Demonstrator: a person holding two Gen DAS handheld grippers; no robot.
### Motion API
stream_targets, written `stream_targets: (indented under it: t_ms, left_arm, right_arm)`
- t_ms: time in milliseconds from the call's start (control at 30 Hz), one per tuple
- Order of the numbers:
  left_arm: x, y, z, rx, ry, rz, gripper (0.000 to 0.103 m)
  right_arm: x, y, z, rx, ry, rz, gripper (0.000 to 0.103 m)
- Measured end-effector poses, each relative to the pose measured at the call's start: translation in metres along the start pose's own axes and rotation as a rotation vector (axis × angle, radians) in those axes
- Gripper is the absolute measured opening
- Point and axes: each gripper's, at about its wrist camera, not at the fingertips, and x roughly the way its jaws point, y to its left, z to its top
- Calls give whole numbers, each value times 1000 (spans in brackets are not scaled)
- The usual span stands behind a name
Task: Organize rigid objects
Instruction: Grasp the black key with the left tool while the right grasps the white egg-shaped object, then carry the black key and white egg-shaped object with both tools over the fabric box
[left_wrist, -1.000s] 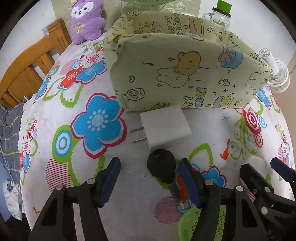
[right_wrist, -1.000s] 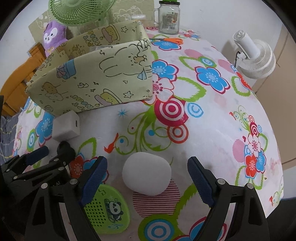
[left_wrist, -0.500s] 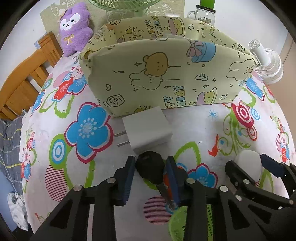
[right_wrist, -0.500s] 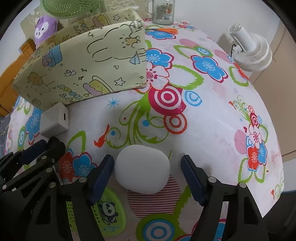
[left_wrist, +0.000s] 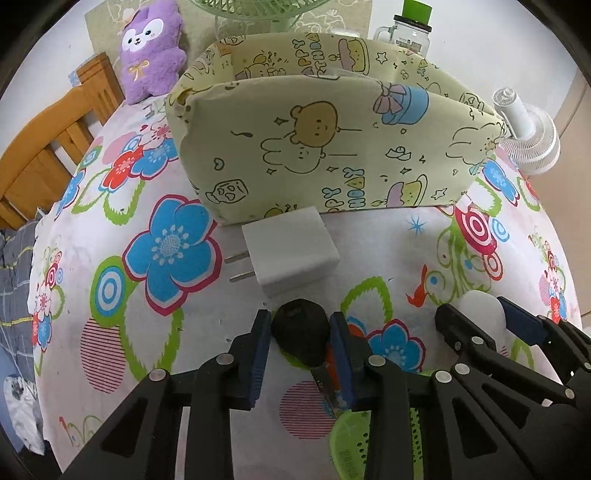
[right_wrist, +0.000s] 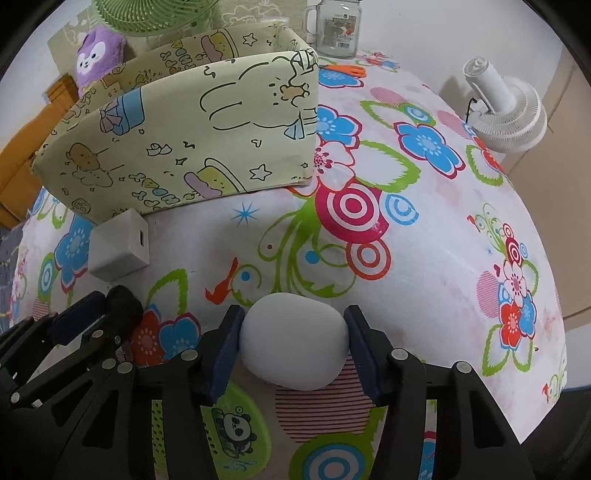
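Having closed since a moment ago, the left gripper (left_wrist: 300, 343) now clamps the black key (left_wrist: 301, 334) and the right gripper (right_wrist: 293, 341) the white egg (right_wrist: 294, 339); both sit between fingers on the surface (right_wrist: 424, 240), ready for lifting into the box (left_wrist: 314, 147) ahead.

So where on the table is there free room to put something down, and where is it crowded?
Free: the cloth right of the fabric box, toward the white fan. Also left of the charger, on the blue flower print. Crowded: the near strip, where both claws, the charger and the green object sit close together.
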Motion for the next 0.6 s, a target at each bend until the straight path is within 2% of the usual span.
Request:
stream_targets:
  t_ms: [300, 600]
  left_arm:
    - [-14, 0, 10, -17, -18, -5, 33]
    - [-31, -4, 20, -35, -31, -3, 33]
  right_arm:
    - [-4, -5, 7, 10, 14, 25, 59]
    - [-25, -8, 17, -23, -30, 26, 59]
